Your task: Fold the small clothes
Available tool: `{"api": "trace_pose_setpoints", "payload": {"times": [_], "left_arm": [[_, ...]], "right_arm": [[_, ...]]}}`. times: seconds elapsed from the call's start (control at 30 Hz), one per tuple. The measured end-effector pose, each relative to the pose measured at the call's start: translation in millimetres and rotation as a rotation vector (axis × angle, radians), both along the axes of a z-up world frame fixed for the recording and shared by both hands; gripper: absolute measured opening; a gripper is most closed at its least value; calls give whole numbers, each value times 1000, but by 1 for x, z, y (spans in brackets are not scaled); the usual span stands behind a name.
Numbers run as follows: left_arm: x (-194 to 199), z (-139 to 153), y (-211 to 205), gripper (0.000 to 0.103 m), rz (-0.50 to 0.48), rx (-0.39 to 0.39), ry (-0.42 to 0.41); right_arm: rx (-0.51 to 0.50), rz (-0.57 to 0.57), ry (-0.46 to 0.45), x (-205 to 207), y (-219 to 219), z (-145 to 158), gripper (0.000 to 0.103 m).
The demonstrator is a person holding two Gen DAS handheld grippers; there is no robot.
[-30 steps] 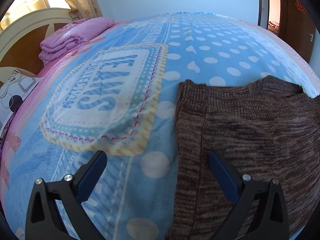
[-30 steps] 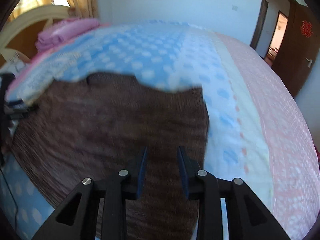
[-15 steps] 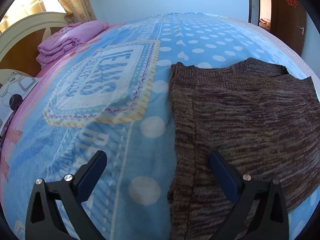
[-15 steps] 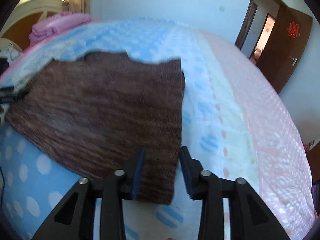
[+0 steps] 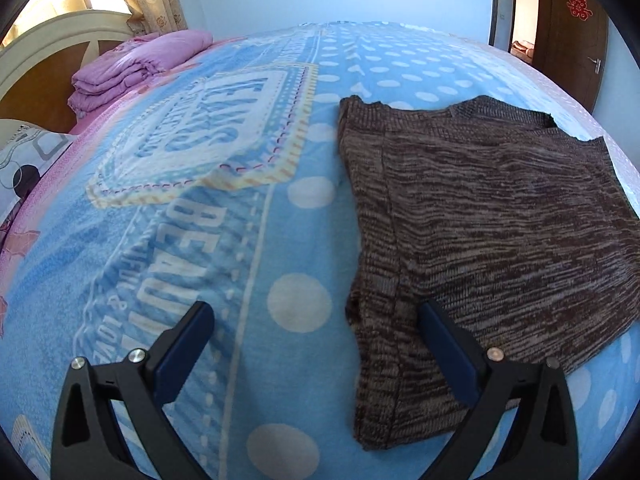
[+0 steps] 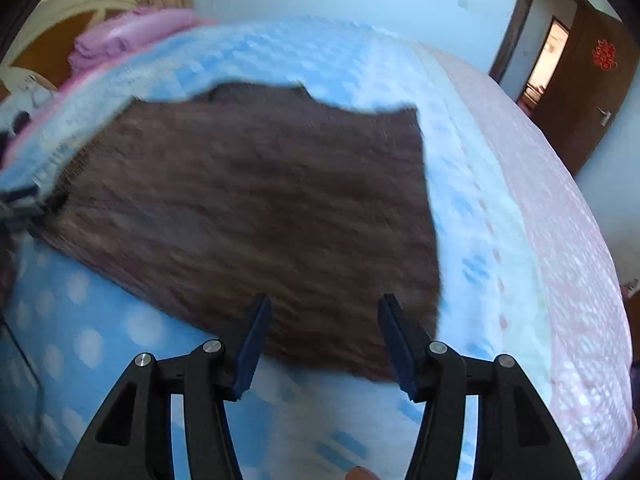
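A brown knitted garment lies flat on the blue dotted blanket, its sides folded in. My left gripper is open and empty, above the garment's near left corner, one finger over the blanket, the other over the knit. In the right wrist view the garment is blurred by motion. My right gripper is open and empty, over the garment's near edge by its right corner.
A folded pink quilt lies by the headboard at the far left. A patterned pillow is at the left edge. A brown door stands open at the far right. Pink bedding covers the right side of the bed.
Both grippers have pulled back toward the garment's near edge, so more of it shows. My right gripper has opened from nearly shut. The left one stayed open.
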State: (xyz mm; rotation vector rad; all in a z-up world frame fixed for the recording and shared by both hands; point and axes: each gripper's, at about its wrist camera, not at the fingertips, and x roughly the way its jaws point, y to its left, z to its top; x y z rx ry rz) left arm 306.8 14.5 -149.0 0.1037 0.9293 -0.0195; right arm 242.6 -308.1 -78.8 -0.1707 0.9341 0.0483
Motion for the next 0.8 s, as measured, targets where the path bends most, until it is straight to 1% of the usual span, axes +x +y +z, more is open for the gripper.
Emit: {"api": "trace_pose_setpoints", "payload": {"times": [0.07,0.1,0.17,0.23,0.27,0.3,0.33,0.37,0.43,0.5,0.6,0.7,0.8], "left_arm": [[-1,0,0,103,1,0,-5],[-1,-1,0,103,2,2,-8],[-3,0,-1,103,1,10,-13],[-4,-1,0,103,0,10,-15],[-4,-1,0,103,0,6,-13],[-4,-1,1,103,0,1,-12],[-4,-1,2,103,-1,-5,-10],[-4,-1,3,103,-1,-12,-8],[-4,-2,3,103,-3,-19,-4],[-6,-2,3,103,-9,-9,-6],[-11,-3,2,103,-18,3,-9],[-16,-3,3,103,-23,4,-10],[-20,-3,4,103,-27,-1,-11]], "right_arm": [[-1,51,-58,18,28,9,57],[-5,66,-64,26,39,7,57],[-12,93,-47,47,57,-5,57],[-6,96,8,54,70,-26,57],[21,86,54,52,72,-39,57],[33,77,25,46,72,-42,57],[24,81,2,36,72,-45,57],[25,81,4,29,72,-49,57],[34,77,-10,11,71,-50,57],[31,87,-18,1,68,-50,57],[42,87,-11,2,67,-51,57],[15,89,-16,-10,67,-47,57],[16,87,-8,-10,69,-48,57]]}}
